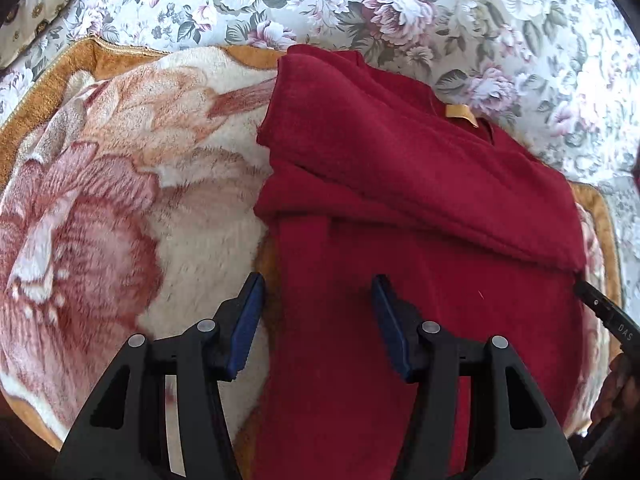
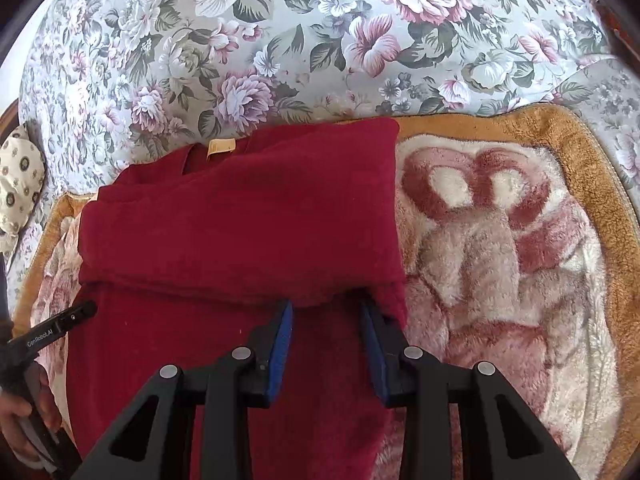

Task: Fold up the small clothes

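The dark red garment (image 1: 400, 208) is lying on a plush floral blanket (image 1: 120, 200), which is spread over a flowered bedsheet (image 1: 440, 0) on a bed. In the left wrist view the garment is filling the centre and the right half, from about 12 o'clock down to 6 o'clock. Its upper part is sitting folded down over the lower part, making a thick crosswise fold edge.

It looks like a fleecy knit: soft, limp and light, probably grippy rather than slippery, and not fragile. Any pinch is likely going to gather several layers, so the best holds are the two ends of the fold edge or the bottom hem corners.

The long axis is running from 6 to 12 o'clock in both views, with the neckline and its tan label (image 1: 462, 115) pointing toward 12 o'clock, away from the person.

The left hand-held gripper (image 1: 318, 296) is hovering with jaws apart, astride the garment's left edge, pressing on nothing. The right hand-held gripper (image 2: 326, 312) is standing partly open at the right end of the fold edge; cloth is draping over one fingertip, but its pads are not visibly clamping.
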Demonstrator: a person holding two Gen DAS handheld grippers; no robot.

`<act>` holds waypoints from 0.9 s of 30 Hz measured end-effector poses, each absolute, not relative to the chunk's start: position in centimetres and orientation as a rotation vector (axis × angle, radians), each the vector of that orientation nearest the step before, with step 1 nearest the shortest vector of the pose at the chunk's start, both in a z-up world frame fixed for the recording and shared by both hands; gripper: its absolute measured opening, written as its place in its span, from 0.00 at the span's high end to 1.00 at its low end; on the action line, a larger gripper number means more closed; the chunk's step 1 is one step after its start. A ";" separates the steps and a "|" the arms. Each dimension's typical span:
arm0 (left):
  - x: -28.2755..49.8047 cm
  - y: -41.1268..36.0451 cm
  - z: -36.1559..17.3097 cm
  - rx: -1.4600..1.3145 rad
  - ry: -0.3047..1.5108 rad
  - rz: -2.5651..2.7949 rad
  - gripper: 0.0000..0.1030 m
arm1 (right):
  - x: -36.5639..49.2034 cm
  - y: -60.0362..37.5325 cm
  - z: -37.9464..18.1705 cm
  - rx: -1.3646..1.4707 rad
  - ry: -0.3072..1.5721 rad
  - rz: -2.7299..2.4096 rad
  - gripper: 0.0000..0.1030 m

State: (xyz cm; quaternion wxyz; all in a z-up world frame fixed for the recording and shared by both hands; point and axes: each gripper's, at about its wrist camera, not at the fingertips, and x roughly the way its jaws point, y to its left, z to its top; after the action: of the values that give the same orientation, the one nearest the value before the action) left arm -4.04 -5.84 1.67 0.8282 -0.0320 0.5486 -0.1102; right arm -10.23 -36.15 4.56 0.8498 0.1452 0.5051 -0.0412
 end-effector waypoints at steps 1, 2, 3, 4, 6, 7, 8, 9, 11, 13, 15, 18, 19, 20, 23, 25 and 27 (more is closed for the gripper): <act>-4.8 -5.5 2.0 -0.063 1.160 -0.236 0.47 | -11.2 -36.1 5.0 0.290 1.067 -0.080 0.68; -5.7 -5.1 2.4 -0.060 1.152 -0.238 0.47 | -12.3 -36.1 5.3 0.276 1.068 -0.072 0.68; -6.6 -4.6 2.7 -0.063 1.145 -0.244 0.47 | -13.4 -36.1 5.5 0.269 1.072 -0.063 0.68; -7.7 -4.0 3.0 -0.075 1.143 -0.253 0.47 | -14.7 -36.1 5.7 0.269 1.078 -0.052 0.68; -9.3 -3.4 3.1 -0.089 1.153 -0.266 0.47 | -17.1 -36.2 5.9 0.286 1.086 -0.041 0.68; -10.2 -3.0 3.2 -0.093 1.157 -0.275 0.47 | -18.4 -36.4 5.8 0.306 1.094 -0.035 0.68; -11.0 -2.8 3.2 -0.098 1.160 -0.280 0.47 | -19.2 -36.5 5.6 0.325 1.102 -0.030 0.67; -11.7 -2.5 3.1 -0.104 1.163 -0.279 0.47 | -20.1 -36.5 5.3 0.342 1.112 -0.025 0.67; -13.1 -1.9 2.9 -0.124 1.177 -0.282 0.47 | -21.3 -36.1 4.6 0.359 1.126 -0.005 0.67; -14.2 -1.4 2.6 -0.137 1.189 -0.280 0.47 | -22.2 -35.5 3.9 0.383 1.136 0.026 0.68; -15.2 -1.1 2.3 -0.135 1.198 -0.275 0.47 | -22.8 -34.7 3.4 0.368 1.119 0.045 0.70; -16.2 -0.7 2.2 -0.138 1.206 -0.262 0.47 | -23.3 -34.2 3.7 0.329 1.099 0.052 0.93; -16.6 -0.5 2.4 -0.138 1.201 -0.262 0.47 | -23.6 -34.4 4.0 0.322 1.090 0.041 0.93; -16.9 -0.3 2.6 -0.139 1.193 -0.265 0.47 | -23.9 -34.5 4.4 0.295 1.082 0.024 0.93; -18.0 -0.1 2.8 -0.132 1.180 -0.277 0.47 | -24.2 -34.8 4.4 0.286 1.088 -0.007 0.93; -18.3 -0.1 2.7 -0.142 1.185 -0.289 0.47 | -24.5 -35.0 4.4 0.319 1.088 -0.003 0.93; -18.7 0.0 2.7 -0.145 1.199 -0.309 0.47 | -25.5 -34.9 5.3 0.339 1.085 0.011 0.92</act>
State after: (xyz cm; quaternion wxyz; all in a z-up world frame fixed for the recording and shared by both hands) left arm -18.73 -0.03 2.68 0.8120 -0.0679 0.5613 -0.1446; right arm -25.50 -34.85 5.28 0.8427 0.1604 0.5139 0.0052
